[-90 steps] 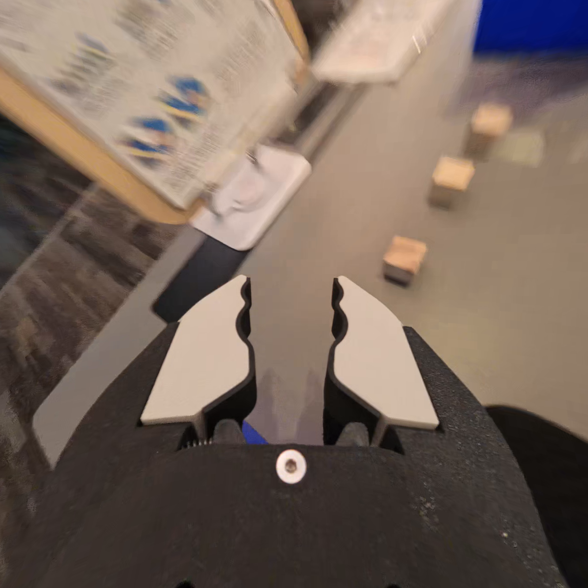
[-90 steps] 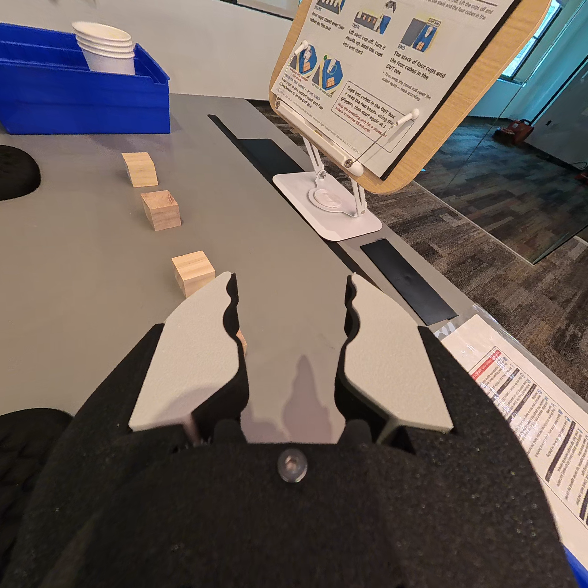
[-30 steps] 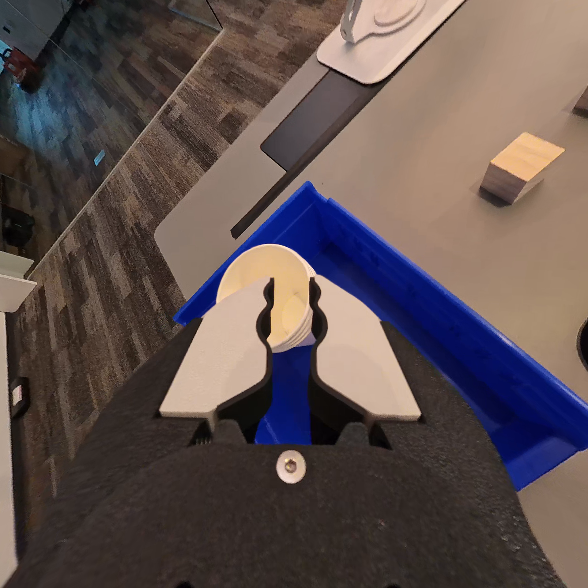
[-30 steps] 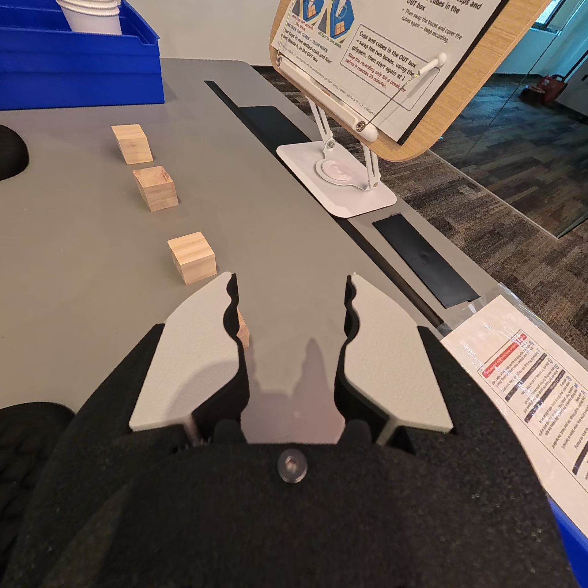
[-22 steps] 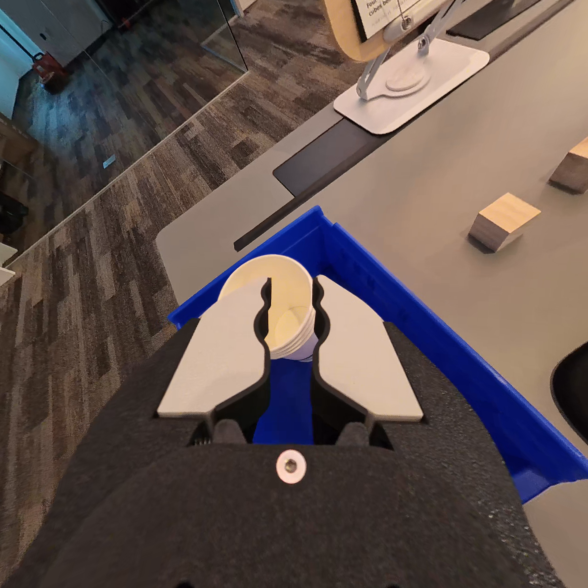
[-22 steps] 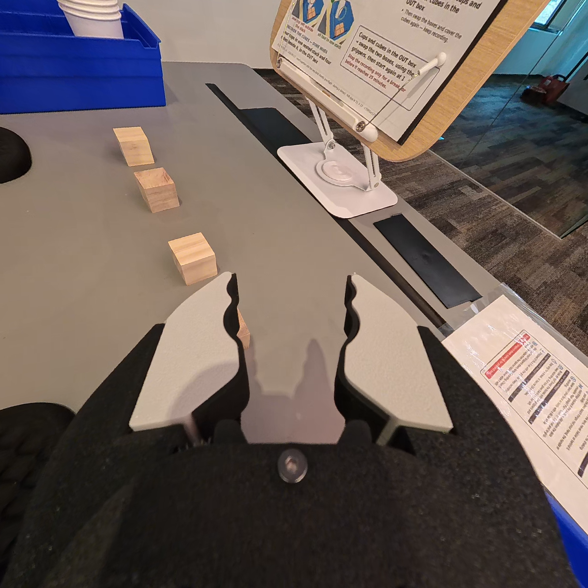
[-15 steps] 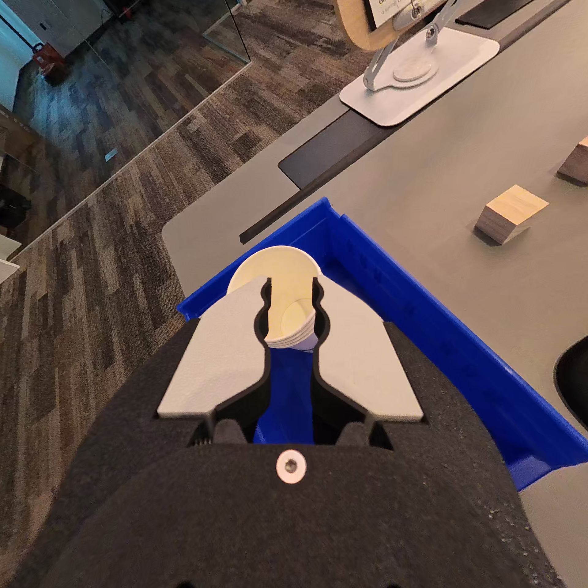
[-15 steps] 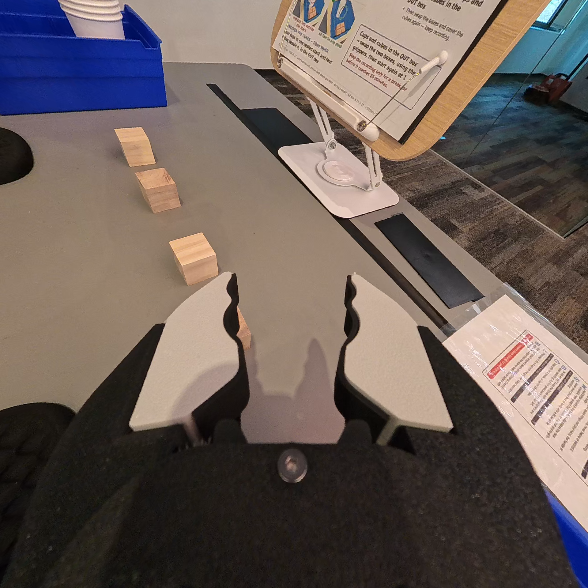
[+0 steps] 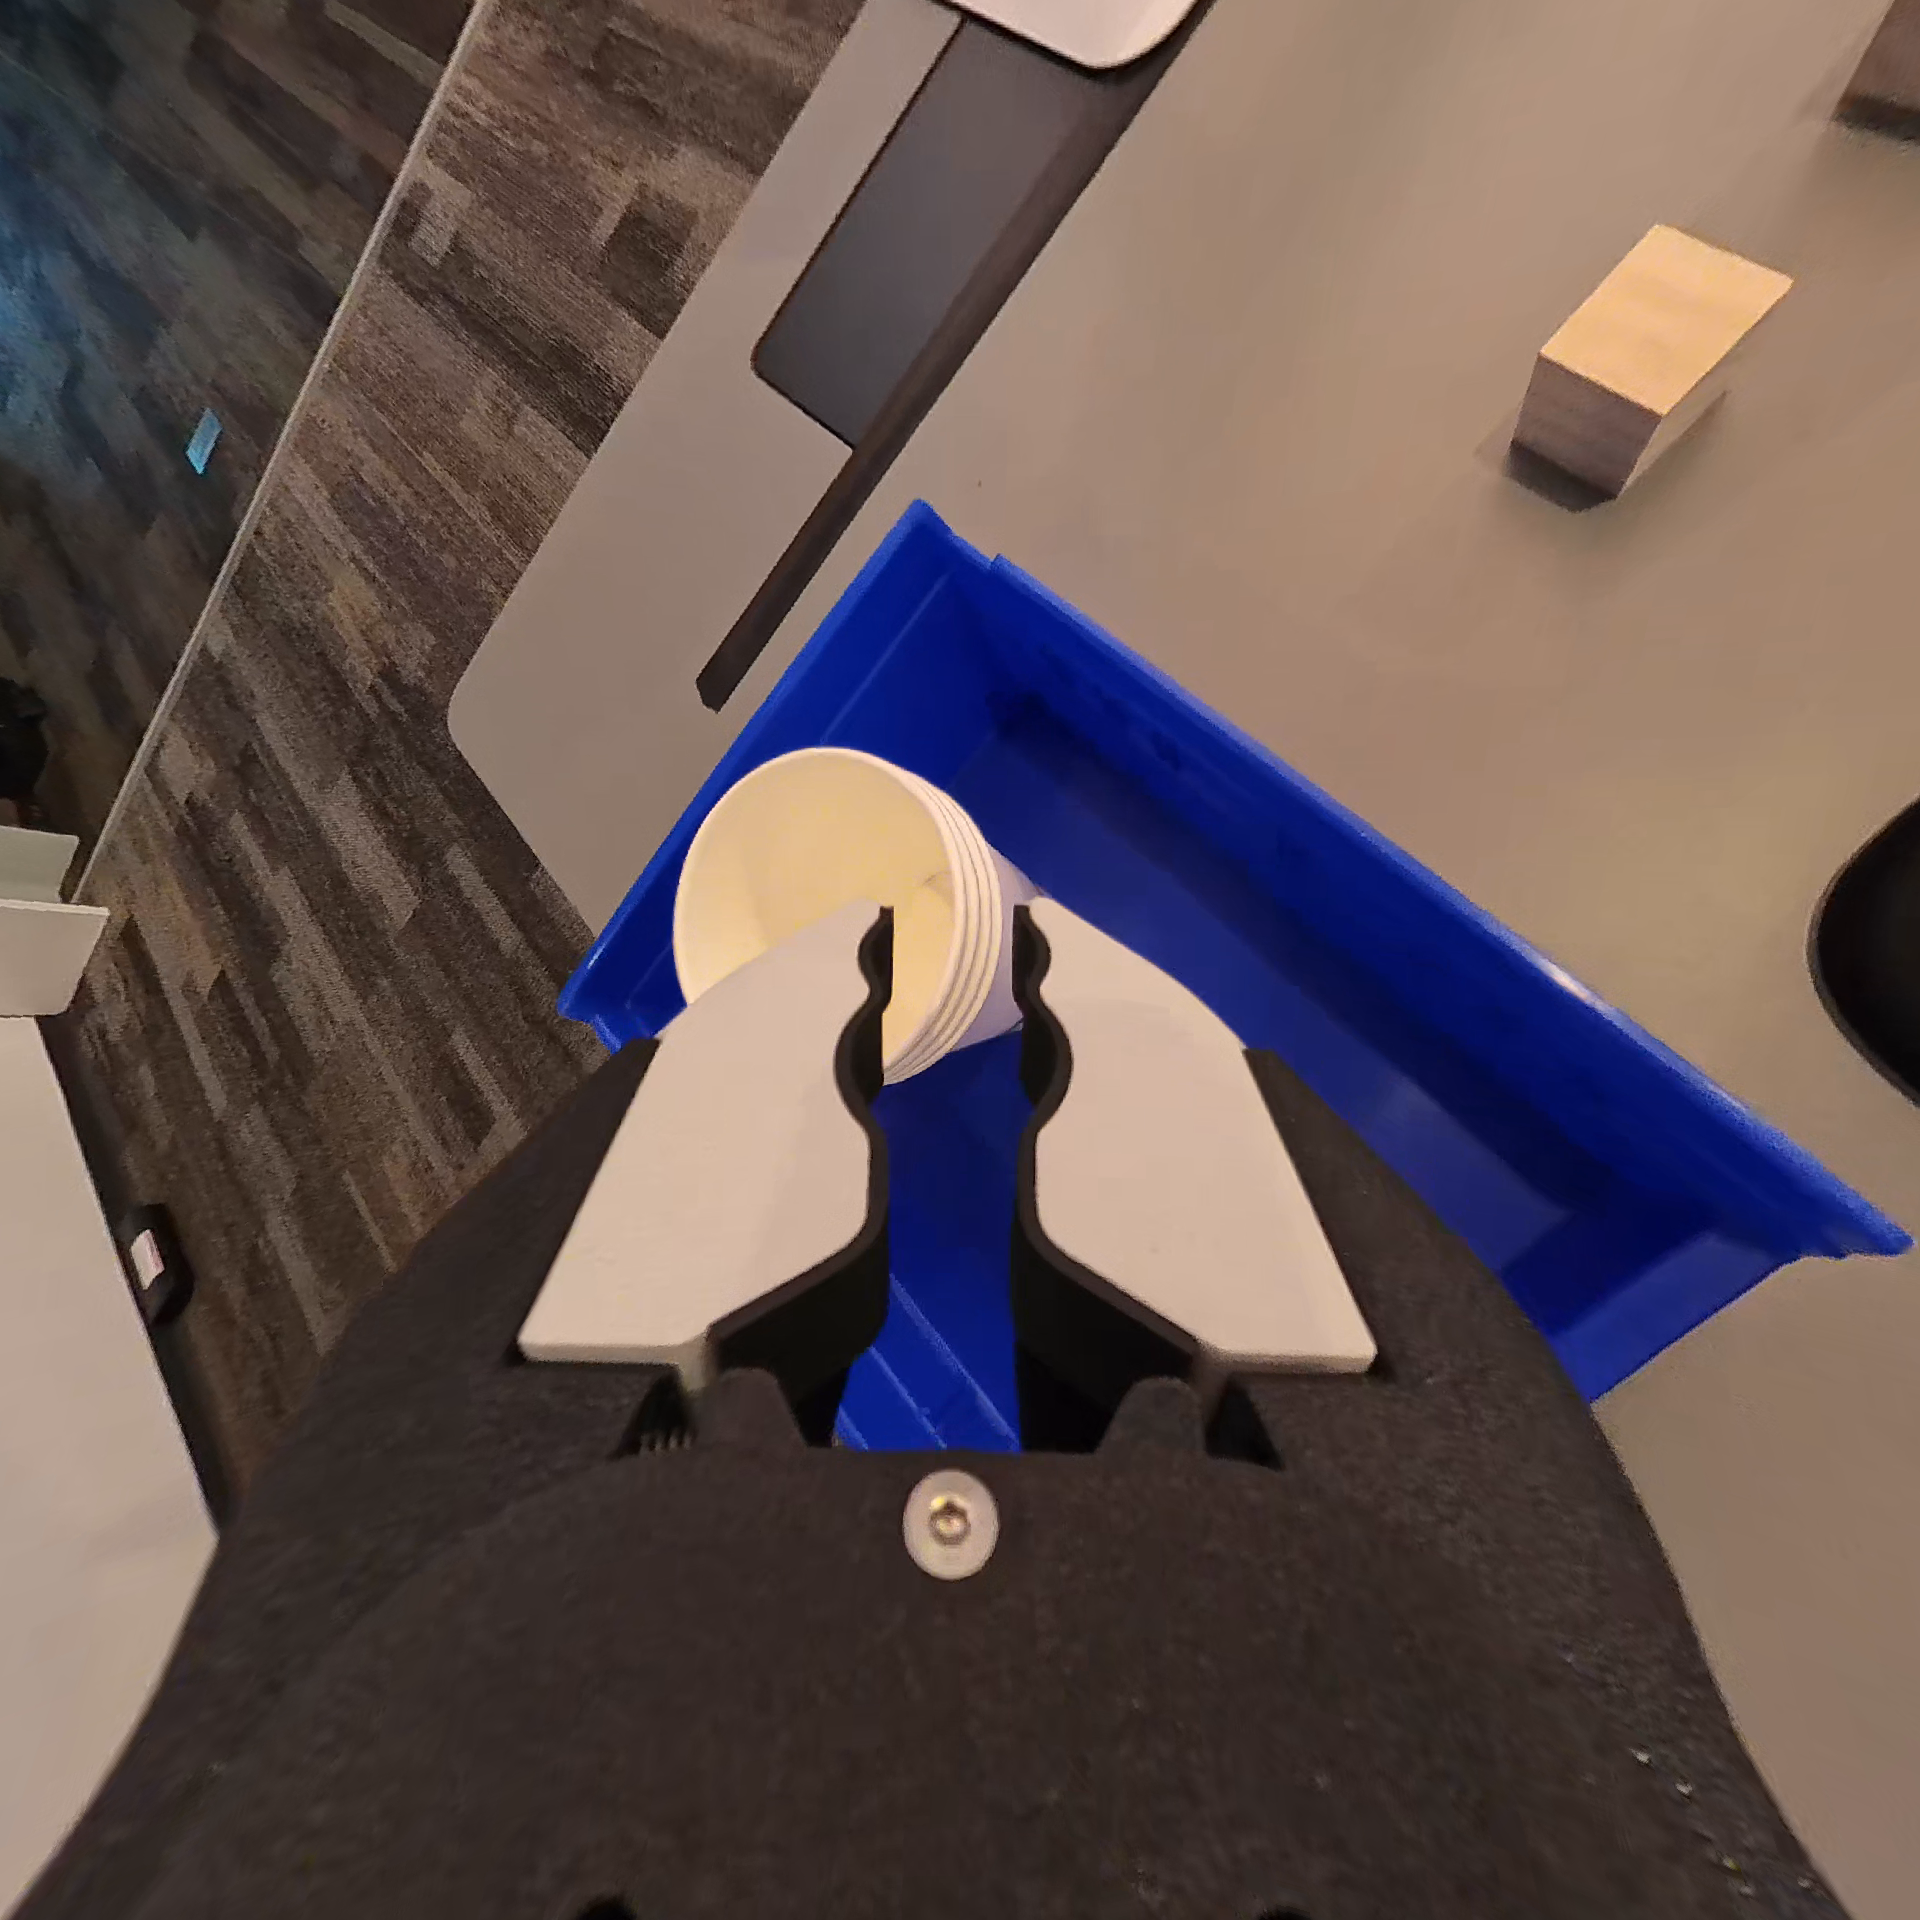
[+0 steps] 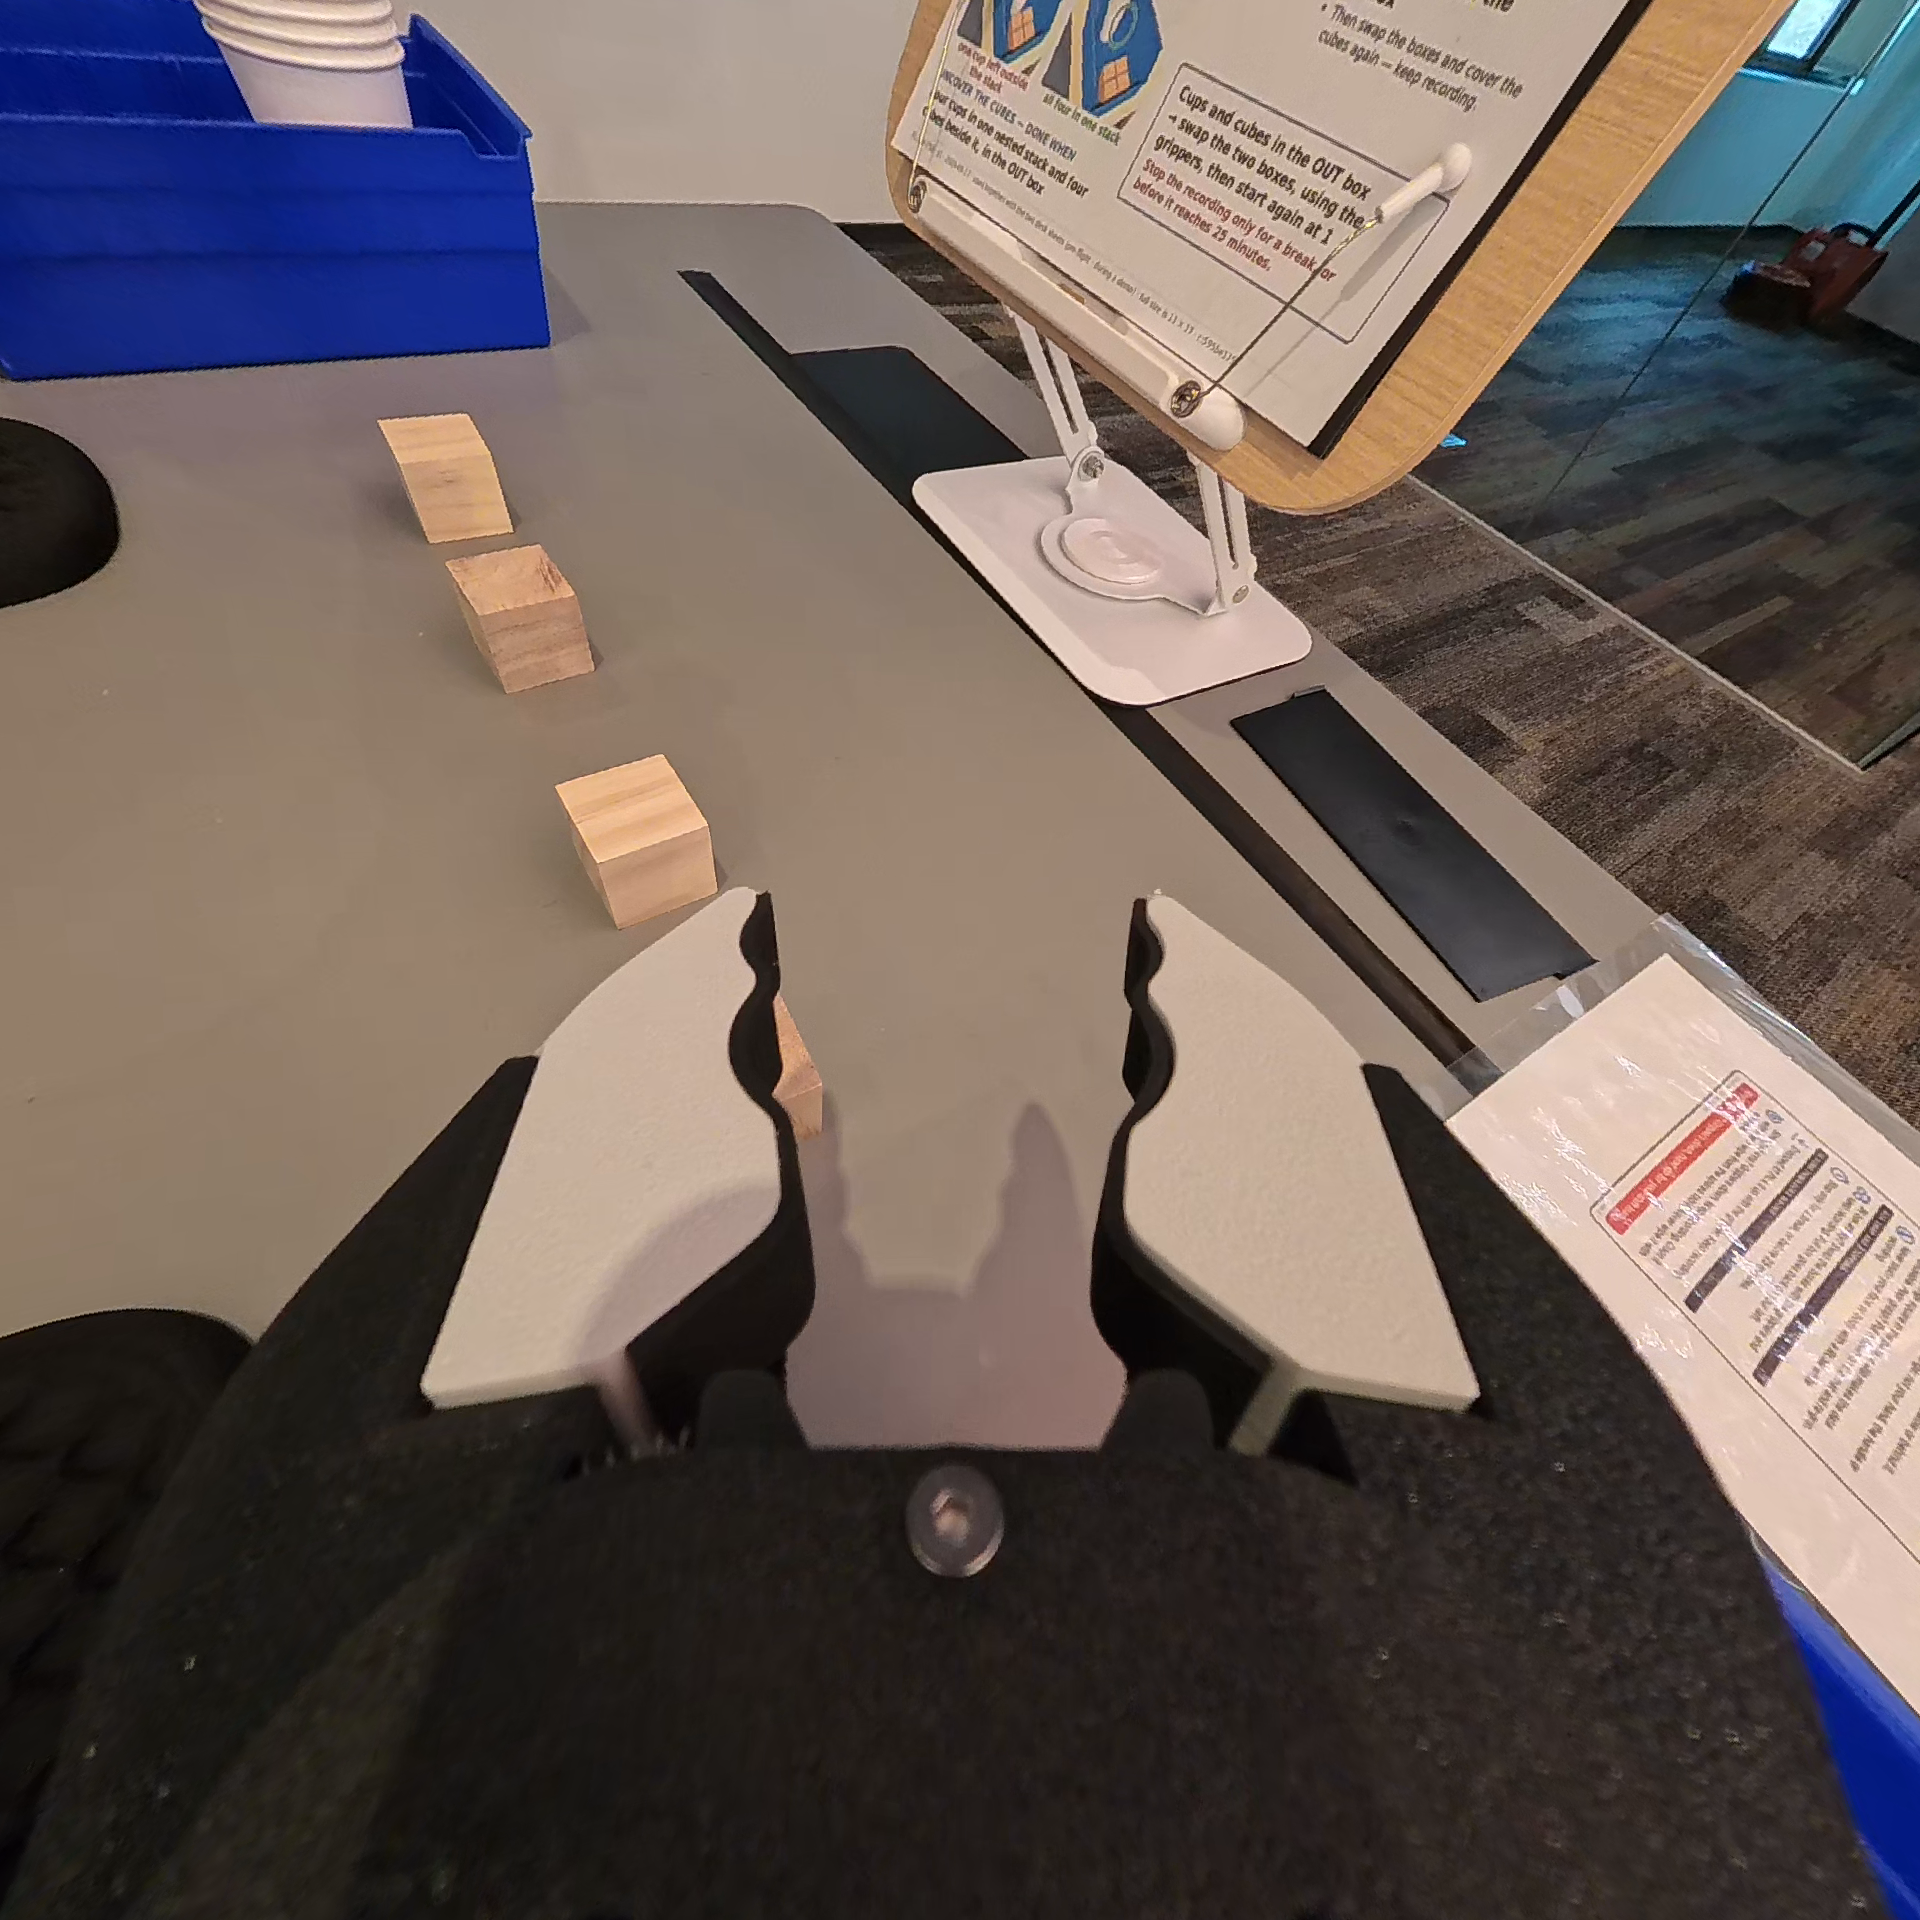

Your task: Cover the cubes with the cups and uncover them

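Observation:
A stack of several nested white paper cups (image 9: 810,862) stands in the corner of a blue bin (image 9: 1351,852). My left gripper (image 9: 951,914) is shut on the stack's rim, one finger inside the mouth and one outside. The stack leans left in this view. One wooden cube (image 9: 1652,364) lies on the grey table beyond the bin. In the right wrist view the cups (image 10: 312,62) and bin (image 10: 260,239) show far left. Three cubes (image 10: 442,473), (image 10: 520,613), (image 10: 636,836) lie in a row, and another (image 10: 798,1081) is half hidden behind my left finger. My right gripper (image 10: 954,904) is open and empty above the table.
A white stand (image 10: 1112,561) with a wooden instruction board sits at the table's far edge beside black strips (image 10: 1403,831). A laminated sheet (image 10: 1714,1247) lies at the right on another blue bin (image 10: 1860,1714). A black rounded object (image 10: 42,520) is at the left. Carpeted floor lies past the edge.
My left gripper swung from over the table to the blue bin and narrowed onto the cup stack's rim; over the last second the stack has tipped a little. The right gripper barely moved.

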